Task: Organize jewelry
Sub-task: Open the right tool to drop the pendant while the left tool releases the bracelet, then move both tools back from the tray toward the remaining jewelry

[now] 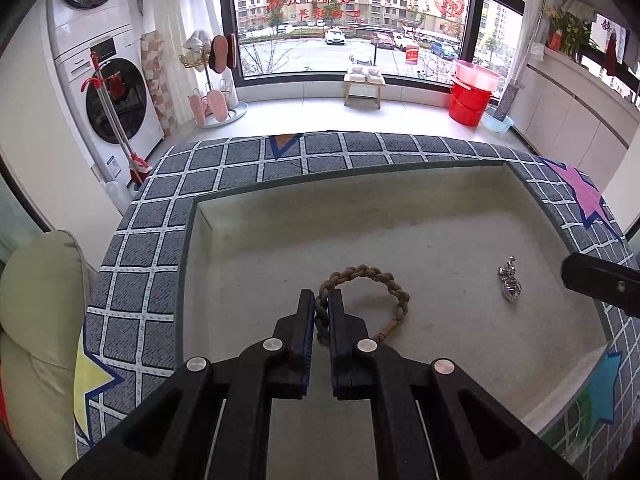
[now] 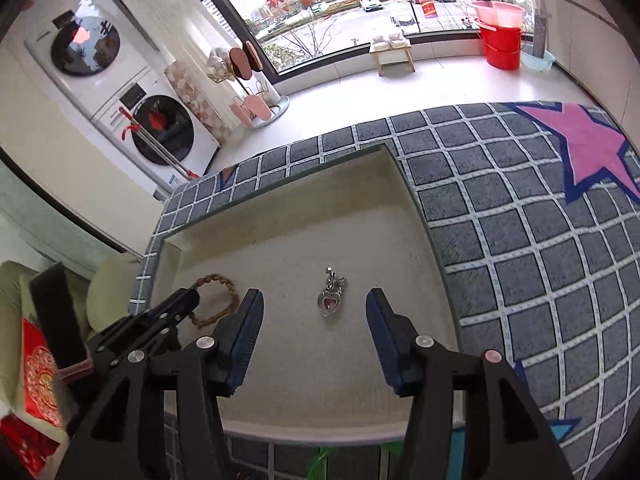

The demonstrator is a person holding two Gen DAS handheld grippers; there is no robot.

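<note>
While our left gripper (image 1: 321,300) pinches and half-hides the braided bracelet (image 1: 384,284), our right gripper (image 2: 316,304) gapes empty around the pendant (image 2: 330,294); bare tray (image 1: 440,208) floor surrounds both.

- left gripper (image 1: 321,300): matte black angular linkage arms with cut-out slots; four round silver pivot pins; two flat fingers (image 1: 306,336) faced with blue pads
- right gripper (image 2: 315,300): same black build; blue-edged pads on fingers (image 2: 244,340); silver pins, one tinted pinkish

Bright window daylight — fisheye-warped edges
</note>
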